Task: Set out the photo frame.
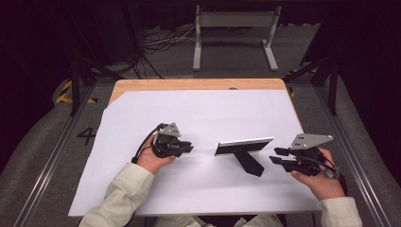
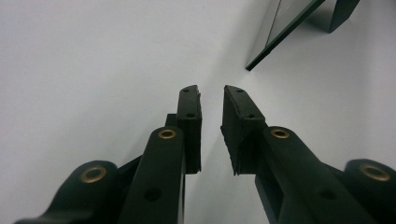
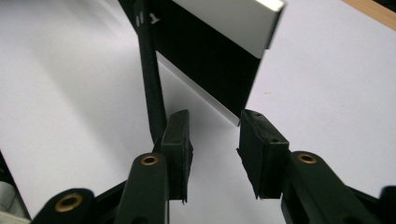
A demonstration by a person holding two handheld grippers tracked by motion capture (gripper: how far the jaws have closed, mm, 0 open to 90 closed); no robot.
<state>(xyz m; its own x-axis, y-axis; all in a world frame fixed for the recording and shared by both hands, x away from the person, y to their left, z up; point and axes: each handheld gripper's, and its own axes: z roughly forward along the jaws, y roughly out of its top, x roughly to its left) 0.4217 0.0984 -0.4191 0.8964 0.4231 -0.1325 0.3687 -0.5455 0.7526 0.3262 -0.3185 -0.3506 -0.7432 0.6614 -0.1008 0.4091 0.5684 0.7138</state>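
Observation:
A small black photo frame (image 1: 244, 145) with a silver top edge stands upright on a white sheet (image 1: 198, 109), propped by a black back leg (image 1: 250, 162). My left gripper (image 1: 188, 146) lies left of the frame, a short way off; its jaws point at the frame and stand slightly open with nothing between them (image 2: 211, 91). The frame's edge (image 2: 285, 32) shows at the top right of the left gripper view. My right gripper (image 1: 276, 156) is open just right of the frame. In the right gripper view (image 3: 212, 116), the frame's dark back (image 3: 210, 65) and its leg (image 3: 149, 70) stand close ahead.
The white sheet covers most of a wooden table (image 1: 189, 84). Beyond the table's far edge a grey metal stand (image 1: 234, 21) and loose cables (image 1: 161, 42) are on the floor. Metal rails run along both sides of the table.

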